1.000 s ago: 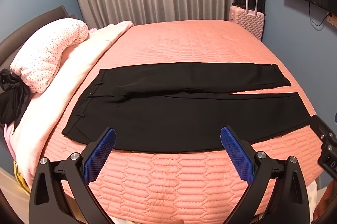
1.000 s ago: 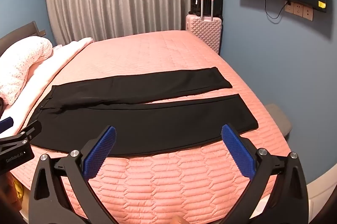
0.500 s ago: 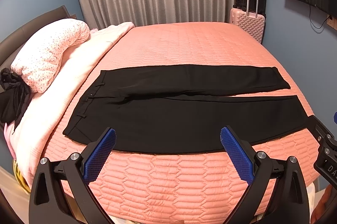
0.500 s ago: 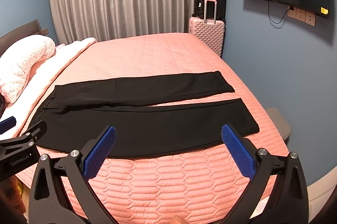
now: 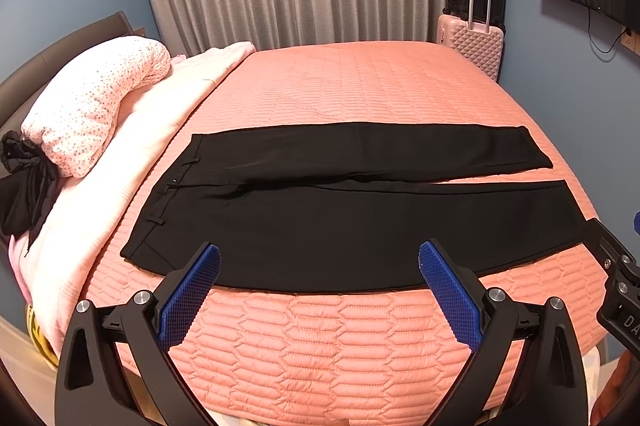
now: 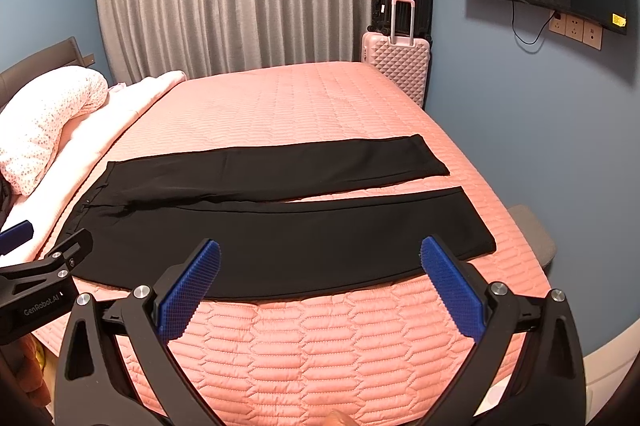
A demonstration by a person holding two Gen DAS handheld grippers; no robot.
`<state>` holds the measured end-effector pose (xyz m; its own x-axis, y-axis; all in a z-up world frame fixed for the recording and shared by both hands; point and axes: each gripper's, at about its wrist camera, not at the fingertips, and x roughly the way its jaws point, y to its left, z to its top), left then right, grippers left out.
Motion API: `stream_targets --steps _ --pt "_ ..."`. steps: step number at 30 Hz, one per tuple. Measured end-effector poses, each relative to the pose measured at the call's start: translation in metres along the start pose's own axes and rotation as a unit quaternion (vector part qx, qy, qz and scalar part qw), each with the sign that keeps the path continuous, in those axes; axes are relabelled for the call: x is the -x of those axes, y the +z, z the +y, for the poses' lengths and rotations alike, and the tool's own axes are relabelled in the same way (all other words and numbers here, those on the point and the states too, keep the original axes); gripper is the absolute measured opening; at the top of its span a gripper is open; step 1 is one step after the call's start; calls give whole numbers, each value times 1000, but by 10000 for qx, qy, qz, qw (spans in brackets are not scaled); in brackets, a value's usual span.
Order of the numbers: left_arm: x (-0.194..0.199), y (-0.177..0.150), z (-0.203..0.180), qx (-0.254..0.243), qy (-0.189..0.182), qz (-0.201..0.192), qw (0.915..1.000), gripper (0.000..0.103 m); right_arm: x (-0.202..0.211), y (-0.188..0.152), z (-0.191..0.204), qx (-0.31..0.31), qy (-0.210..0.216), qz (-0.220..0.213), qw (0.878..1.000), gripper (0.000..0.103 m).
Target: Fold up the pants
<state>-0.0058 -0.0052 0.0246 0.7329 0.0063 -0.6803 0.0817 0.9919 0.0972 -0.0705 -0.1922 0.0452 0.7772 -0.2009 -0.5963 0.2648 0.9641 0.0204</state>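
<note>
Over the last second you have drawn both cameras slightly up and back, so the pants sit a little lower in each view; the garment itself has not shifted. The black pants lie flat across the near part of the bed, waistband toward the pillow side at your left, both legs spread in a narrow V toward the right, nothing folded yet. Your left tongs hang with blue pads wide apart and empty over the near leg's edge, closer to the waist; your right tongs are equally spread and empty, nearer the hem.

The first fold is probably leg onto leg. Pinch the near leg's outer seam at the waist corner with the left and at the hem with the right, taking only the top leg's cloth, not the quilted cover beneath. Lift both ends together and carry them level so the leg lands square on the far one.

A rolled pink duvet and a pink suitcase stand well clear.
</note>
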Motion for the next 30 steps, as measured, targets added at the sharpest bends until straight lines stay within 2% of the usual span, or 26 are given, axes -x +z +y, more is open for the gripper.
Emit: stream_targets --steps 30 --pt "2 0 -2 -20 -4 -6 10000 98 1 1 2 16 41 4 10000 98"
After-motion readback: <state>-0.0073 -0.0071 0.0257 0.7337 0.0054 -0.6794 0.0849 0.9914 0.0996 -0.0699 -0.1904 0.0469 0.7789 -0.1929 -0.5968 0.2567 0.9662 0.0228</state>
